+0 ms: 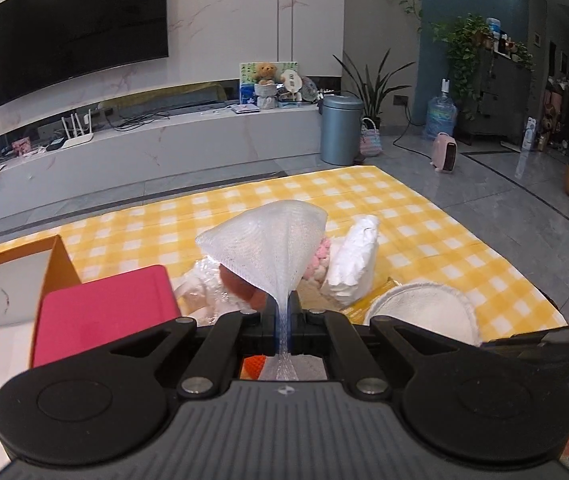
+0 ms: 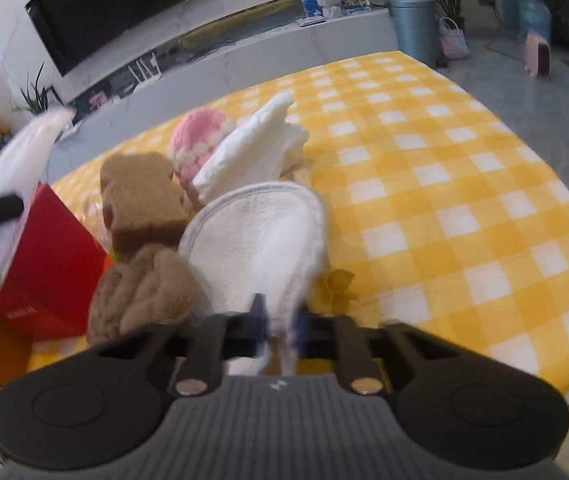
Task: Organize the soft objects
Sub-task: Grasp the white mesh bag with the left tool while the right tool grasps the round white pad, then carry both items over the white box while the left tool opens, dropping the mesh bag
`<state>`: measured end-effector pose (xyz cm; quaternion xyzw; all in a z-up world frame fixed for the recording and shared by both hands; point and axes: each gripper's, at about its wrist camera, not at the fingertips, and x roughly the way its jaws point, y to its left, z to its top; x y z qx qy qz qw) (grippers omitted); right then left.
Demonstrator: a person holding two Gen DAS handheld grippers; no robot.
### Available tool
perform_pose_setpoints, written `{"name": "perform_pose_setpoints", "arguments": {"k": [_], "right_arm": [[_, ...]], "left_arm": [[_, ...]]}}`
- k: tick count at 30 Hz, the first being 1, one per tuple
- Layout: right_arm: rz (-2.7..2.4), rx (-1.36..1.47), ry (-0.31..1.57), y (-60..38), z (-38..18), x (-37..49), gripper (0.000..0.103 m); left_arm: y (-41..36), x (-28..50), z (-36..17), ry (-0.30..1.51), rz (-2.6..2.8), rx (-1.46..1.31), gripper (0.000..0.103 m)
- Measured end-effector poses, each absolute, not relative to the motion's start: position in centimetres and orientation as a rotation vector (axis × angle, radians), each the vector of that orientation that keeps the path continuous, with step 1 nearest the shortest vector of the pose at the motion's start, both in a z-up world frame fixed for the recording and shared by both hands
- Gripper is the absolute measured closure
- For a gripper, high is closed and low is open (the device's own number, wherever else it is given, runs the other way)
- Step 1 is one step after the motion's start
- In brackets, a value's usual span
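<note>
The yellow-checked worktop (image 2: pixel 444 184) still carries most of the pile, so the sorting looks barely begun: from the right wrist view, a red box (image 2: pixel 52 272) at nine o'clock, a brown sponge (image 2: pixel 140 196) and tan yarn (image 2: pixel 140 292) beside it, a pink knit hat (image 2: pixel 200 136) and folded white cloth (image 2: pixel 256 148) toward twelve. The right gripper (image 2: pixel 280 320) has its fingers clamped on the round white pad (image 2: pixel 260 232). The left gripper (image 1: pixel 283 312) has fingers together, pinching white foam netting (image 1: pixel 268 236) lifted above the heap.
</note>
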<state>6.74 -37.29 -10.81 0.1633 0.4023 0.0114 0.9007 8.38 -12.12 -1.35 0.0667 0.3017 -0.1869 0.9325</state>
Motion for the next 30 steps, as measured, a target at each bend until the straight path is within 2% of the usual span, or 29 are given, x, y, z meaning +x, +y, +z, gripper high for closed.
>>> {"name": "perform_pose_setpoints", "arguments": {"k": [6, 8, 11, 23, 30], "right_arm": [[0.022, 0.295, 0.738, -38.1, -5.7, 5.2, 0.094], [-0.028, 0.224, 0.727, -38.0, -3.6, 4.6, 0.1], [-0.034, 0.147, 0.666, -37.9, -1.6, 3.3, 0.1], [0.131, 0.26, 0.67, -36.7, -1.4, 2.7, 0.101], [0.207, 0.389, 0.613, -34.8, 1.1, 1.9, 0.101]], "left_arm": [[-10.7, 7.9, -1.8, 0.626, -0.312, 0.122, 0.1], [-9.9, 7.7, -1.8, 0.644, -0.322, 0.064, 0.1], [-9.1, 7.5, -1.5, 0.655, -0.345, -0.015, 0.1], [-7.7, 6.3, 0.5, 0.612, -0.323, -0.006, 0.1], [-4.5, 6.3, 3.3, 0.583, -0.293, -0.003, 0.1]]}}
